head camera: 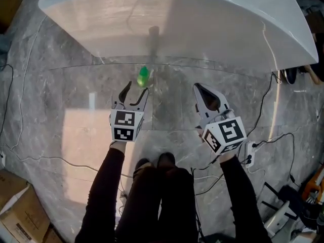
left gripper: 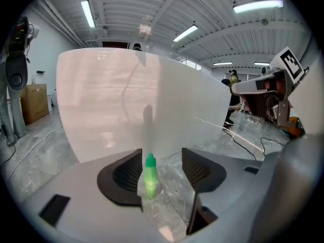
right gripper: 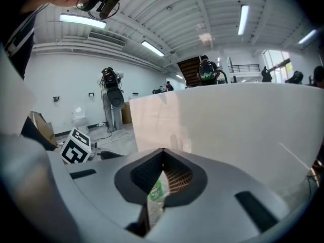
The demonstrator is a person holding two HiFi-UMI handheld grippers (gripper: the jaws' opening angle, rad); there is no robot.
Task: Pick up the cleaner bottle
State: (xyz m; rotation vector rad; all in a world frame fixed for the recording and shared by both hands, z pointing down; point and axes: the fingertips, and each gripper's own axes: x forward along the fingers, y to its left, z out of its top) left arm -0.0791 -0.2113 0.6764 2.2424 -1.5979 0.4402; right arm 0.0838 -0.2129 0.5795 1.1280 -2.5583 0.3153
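The cleaner bottle [head camera: 143,76] is small and bright green with a pointed cap, and it stands upright on the grey marble floor just before the white tub. My left gripper [head camera: 137,87] is right behind it and open. In the left gripper view the bottle [left gripper: 150,178] stands ahead between the spread jaws, close to the left one, and no pad presses on it. My right gripper [head camera: 197,87] hangs to the right of the bottle, apart from it, tips together. In the right gripper view its jaws [right gripper: 163,152] meet; a small green-and-white patch shows in the gap behind them.
A large white tub [head camera: 177,24] fills the far side, its wall close in front of both grippers. Cables [head camera: 263,110] trail over the floor at the right. Cardboard boxes [head camera: 20,211] sit at the lower left. The person's shoes [head camera: 152,161] stand between the arms.
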